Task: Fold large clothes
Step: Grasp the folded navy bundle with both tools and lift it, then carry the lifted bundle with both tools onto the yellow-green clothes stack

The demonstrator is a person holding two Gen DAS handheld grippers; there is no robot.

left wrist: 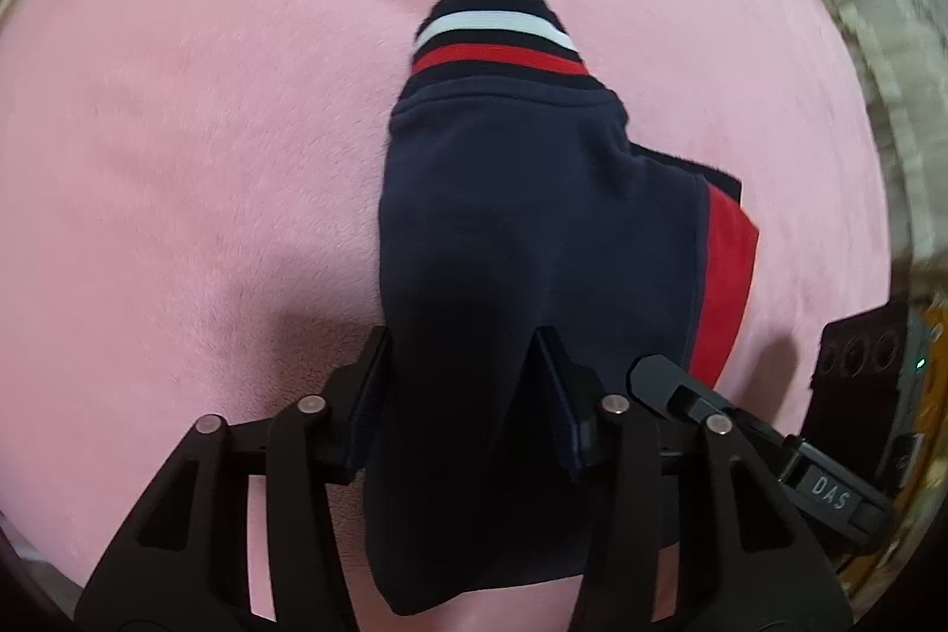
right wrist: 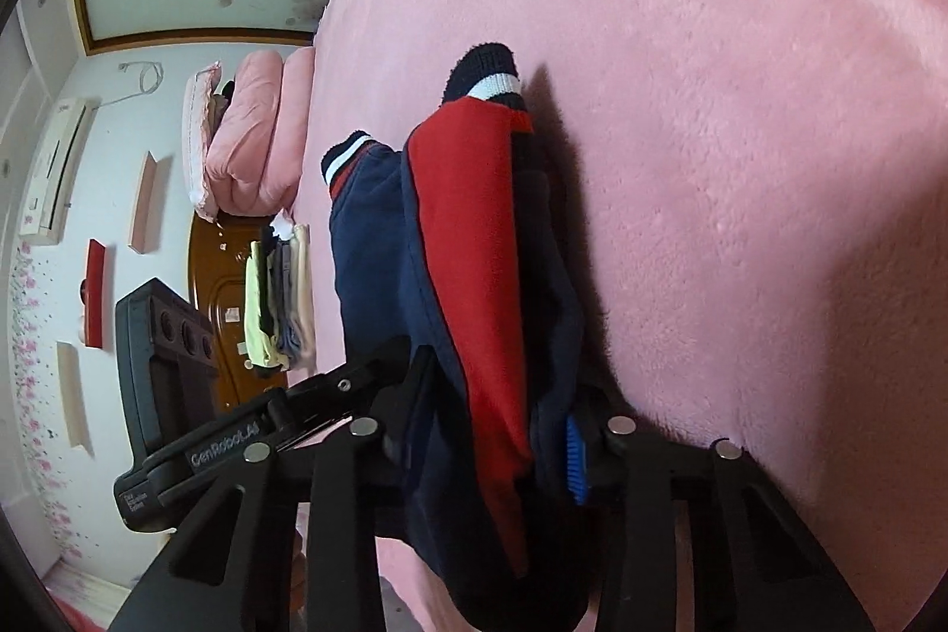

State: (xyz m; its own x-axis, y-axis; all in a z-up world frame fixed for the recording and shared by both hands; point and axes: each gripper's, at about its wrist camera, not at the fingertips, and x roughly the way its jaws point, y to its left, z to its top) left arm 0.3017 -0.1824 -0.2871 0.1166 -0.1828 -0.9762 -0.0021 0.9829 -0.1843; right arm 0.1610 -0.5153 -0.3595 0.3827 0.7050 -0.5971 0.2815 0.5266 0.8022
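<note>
**Both claws clamped on a navy garment above the pink bed**

The left claw (left wrist: 462, 395) is closed partway on a thick fold of the navy garment (left wrist: 503, 229), its two black fingers pressing the cloth from either side. The garment hangs away from it toward the pink bed cover (left wrist: 178, 128). Its far end is a ribbed cuff (left wrist: 497, 34) banded in navy, white and red, which rests on the cover. A red panel (left wrist: 726, 276) shows along the garment's right edge in the left wrist view.

The right claw (right wrist: 497, 430) is likewise closed partway, gripping a bunch of the same garment (right wrist: 379, 241) where the red panel (right wrist: 468, 229) meets navy cloth; a blue pad (right wrist: 576, 460) on one finger presses against the fabric. From this view two striped cuffs show, one (right wrist: 492, 81) at the far end touching the cover and another (right wrist: 346, 158) to its left (both with a white band).

The left claw's body (right wrist: 237, 442) reaches in from the lower left of the right wrist view. Folded pink bedding (right wrist: 255, 140) and a stack of folded clothes (right wrist: 281, 300) lie at the bed's far edge.
</note>
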